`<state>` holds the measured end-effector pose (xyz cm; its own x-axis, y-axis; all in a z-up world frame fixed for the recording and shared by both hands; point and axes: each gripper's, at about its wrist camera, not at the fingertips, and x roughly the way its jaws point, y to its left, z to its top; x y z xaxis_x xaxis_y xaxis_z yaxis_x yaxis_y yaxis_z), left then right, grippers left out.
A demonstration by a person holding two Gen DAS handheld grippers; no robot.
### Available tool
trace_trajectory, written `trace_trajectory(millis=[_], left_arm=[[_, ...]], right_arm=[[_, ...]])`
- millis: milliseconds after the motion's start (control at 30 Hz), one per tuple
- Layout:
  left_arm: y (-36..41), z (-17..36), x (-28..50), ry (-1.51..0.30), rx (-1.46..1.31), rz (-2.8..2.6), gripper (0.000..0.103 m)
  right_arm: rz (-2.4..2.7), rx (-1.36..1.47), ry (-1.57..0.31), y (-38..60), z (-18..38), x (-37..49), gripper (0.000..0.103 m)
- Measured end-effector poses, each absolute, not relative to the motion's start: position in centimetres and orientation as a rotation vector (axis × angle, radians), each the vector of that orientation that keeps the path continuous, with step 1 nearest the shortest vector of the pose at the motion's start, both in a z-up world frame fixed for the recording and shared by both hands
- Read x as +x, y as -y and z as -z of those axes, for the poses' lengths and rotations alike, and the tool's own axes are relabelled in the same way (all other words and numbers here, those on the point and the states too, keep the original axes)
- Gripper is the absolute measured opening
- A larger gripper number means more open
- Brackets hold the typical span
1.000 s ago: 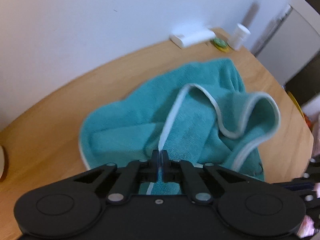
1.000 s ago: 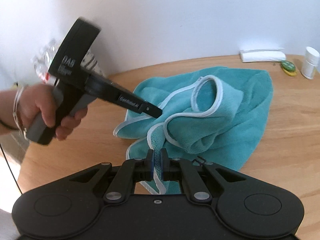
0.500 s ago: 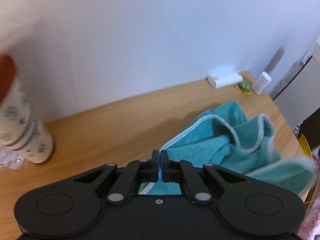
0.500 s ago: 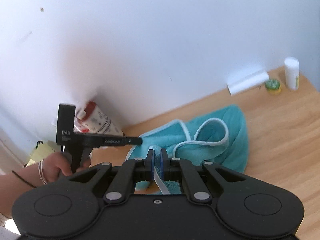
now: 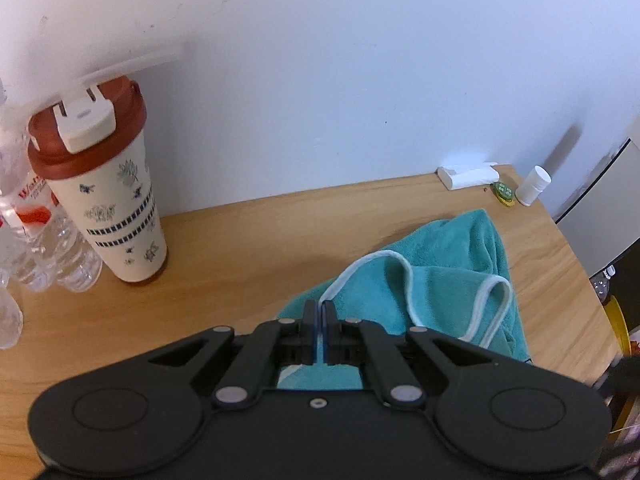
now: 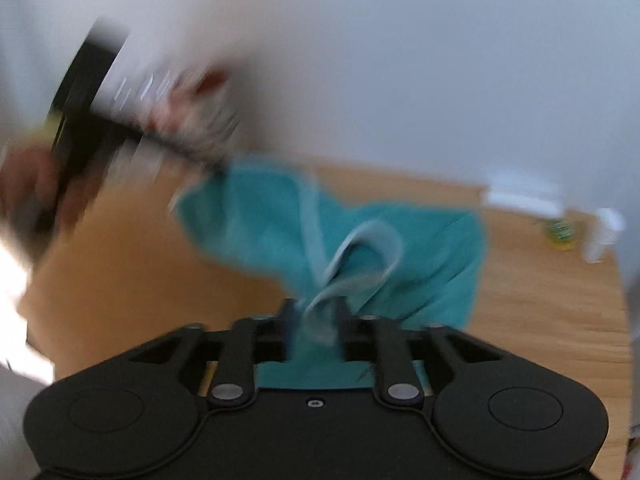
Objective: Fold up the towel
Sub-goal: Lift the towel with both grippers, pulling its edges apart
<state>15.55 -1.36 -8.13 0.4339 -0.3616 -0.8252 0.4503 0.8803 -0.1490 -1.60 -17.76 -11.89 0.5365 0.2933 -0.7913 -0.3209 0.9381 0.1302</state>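
teal towel pinched by its white hem in both grippers, spread not yet made

left wrist view: the left gripper [image 5: 319, 312] is pressed together on the white-piped hem of the teal towel [image 5: 448, 280], bunched on the wooden table [image 5: 240, 248] near a tumbler [image 5: 108, 200]. right wrist view, blurred: the right gripper [image 6: 314, 316] appears clamped on another hem, presumably so the edge can be stretched flat.

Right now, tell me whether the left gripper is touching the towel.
Touching. The left wrist view shows the left gripper with jaws shut on the towel, its white edge running out from between the fingertips.
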Motion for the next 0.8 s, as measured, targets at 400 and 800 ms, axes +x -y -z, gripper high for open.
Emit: trace_trajectory(millis=[400, 800], left_arm=[[1.4, 8.5, 14.9, -1.000, 0.133, 0.512, 0.002], [0.5, 8.7, 14.5, -1.009, 0.126, 0.488, 0.002]], right_arm=[[-0.318, -0.118, -1.095, 13.0, 18.2, 0.1, 0.039], [-0.321, -0.123, -1.082, 13.1, 19.4, 0.3, 0.007]])
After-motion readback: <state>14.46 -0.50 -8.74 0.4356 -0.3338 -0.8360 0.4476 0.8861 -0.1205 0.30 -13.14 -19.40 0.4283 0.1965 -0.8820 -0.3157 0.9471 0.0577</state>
